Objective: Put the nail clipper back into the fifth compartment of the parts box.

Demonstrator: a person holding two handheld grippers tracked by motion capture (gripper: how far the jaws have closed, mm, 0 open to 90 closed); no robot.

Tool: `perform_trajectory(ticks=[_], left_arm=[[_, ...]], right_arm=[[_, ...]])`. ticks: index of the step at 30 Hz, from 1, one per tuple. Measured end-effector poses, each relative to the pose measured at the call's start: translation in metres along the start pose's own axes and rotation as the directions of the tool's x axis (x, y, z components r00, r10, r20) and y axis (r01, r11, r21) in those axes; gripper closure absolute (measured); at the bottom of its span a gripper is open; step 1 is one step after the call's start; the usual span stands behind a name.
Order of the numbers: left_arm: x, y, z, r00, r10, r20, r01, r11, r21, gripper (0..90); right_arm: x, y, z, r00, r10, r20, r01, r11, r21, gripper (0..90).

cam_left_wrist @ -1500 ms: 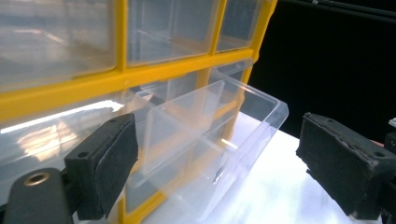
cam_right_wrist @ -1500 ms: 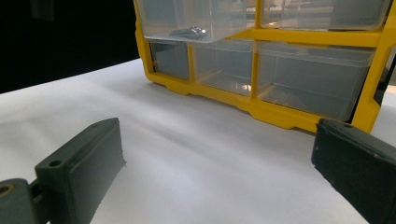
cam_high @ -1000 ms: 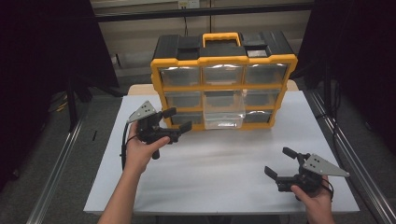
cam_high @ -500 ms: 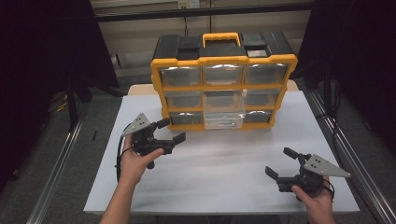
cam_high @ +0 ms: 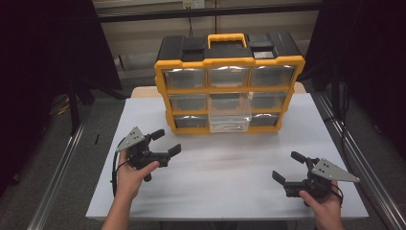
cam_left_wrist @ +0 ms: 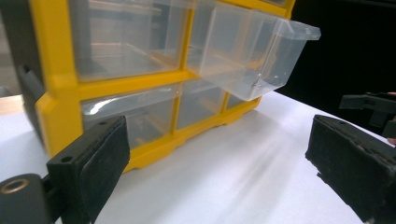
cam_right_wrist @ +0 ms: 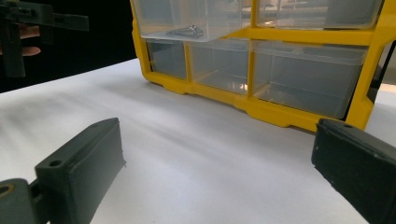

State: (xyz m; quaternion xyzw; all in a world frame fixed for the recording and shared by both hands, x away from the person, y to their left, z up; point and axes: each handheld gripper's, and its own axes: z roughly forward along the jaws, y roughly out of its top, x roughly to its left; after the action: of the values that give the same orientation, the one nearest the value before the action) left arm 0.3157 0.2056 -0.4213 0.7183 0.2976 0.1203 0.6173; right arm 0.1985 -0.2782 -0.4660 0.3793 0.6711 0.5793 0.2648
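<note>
Yellow-framed organizer [cam_high: 229, 88] of hard plastic at the far middle of the white table [cam_high: 230, 191], boxy, black on top with a looped yellow carry handle [cam_high: 227, 38], face divided into a grid of clear, glossy drawers. One drawer [cam_high: 230, 115] in the middle column pulled out toward the near edge, projecting well past the frame: a thin-walled transparent tray with rounded corners and a flared lip, small dark metal bits, perhaps screws [cam_right_wrist: 186, 31], lying on its floor in the right gripper view. Remaining drawers flush in their yellow cells, faintly reflective. Table top matte, smooth, pale, streaked with soft shadow. Left gripper [cam_high: 165, 142] held above the table on the near left, well apart from the organizer, jaws spread wide and empty, grey three-cornered plate [cam_high: 130, 140] on top, black cable looping down beside the hand [cam_high: 131, 170]. Same jaws in the left gripper view as blocky black pads with a fine rubbery grain, framing the organizer's lower left corner and the protruding drawer. Right gripper [cam_high: 288, 166] low at the near right corner, also well apart from the organizer, jaws likewise wide apart with nothing between them, gripped from below by the right hand [cam_high: 325, 203]. Flat-faced, squared black pads with small screw holes in the right gripper view.
</note>
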Motion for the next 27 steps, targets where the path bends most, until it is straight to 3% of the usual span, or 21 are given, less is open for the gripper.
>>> perform_trajectory(ticks=[3, 10, 11, 14, 17, 27], left_arm=[[0.001, -0.003, -0.003, 0.9997, 0.021, -0.008, -0.021, 0.9996, 0.019, 6.0], [0.002, -0.015, -0.010, 0.9997, -0.009, -0.022, 0.010, 0.9999, 0.013, 6.0], [0.004, -0.016, -0.013, 0.9997, 0.015, -0.020, -0.014, 0.9994, 0.033, 6.0], [0.004, -0.022, -0.016, 0.9994, -0.008, -0.033, 0.008, 0.9997, 0.021, 6.0], [0.006, -0.025, -0.023, 0.9994, 0.015, -0.030, -0.013, 0.9992, 0.038, 6.0], [0.010, -0.034, -0.040, 0.9981, -0.014, -0.059, 0.015, 0.9996, 0.025, 6.0]], right_arm=[[0.000, 0.000, 0.000, 1.0000, 0.002, -0.001, -0.002, 1.000, -0.003, 1.6], [0.000, 0.000, 0.000, 1.0000, 0.003, 0.002, -0.003, 1.000, -0.001, 1.6], [0.000, 0.000, 0.000, 1.0000, 0.005, 0.002, -0.005, 1.000, 0.001, 1.6], [0.000, 0.000, 0.000, 1.0000, 0.004, 0.001, -0.004, 1.000, 0.002, 1.6], [0.000, 0.000, 0.000, 1.0000, 0.003, 0.002, -0.003, 1.000, 0.000, 1.6], [0.000, 0.000, 0.001, 1.0000, 0.000, 0.004, 0.000, 1.000, 0.001, 1.6]])
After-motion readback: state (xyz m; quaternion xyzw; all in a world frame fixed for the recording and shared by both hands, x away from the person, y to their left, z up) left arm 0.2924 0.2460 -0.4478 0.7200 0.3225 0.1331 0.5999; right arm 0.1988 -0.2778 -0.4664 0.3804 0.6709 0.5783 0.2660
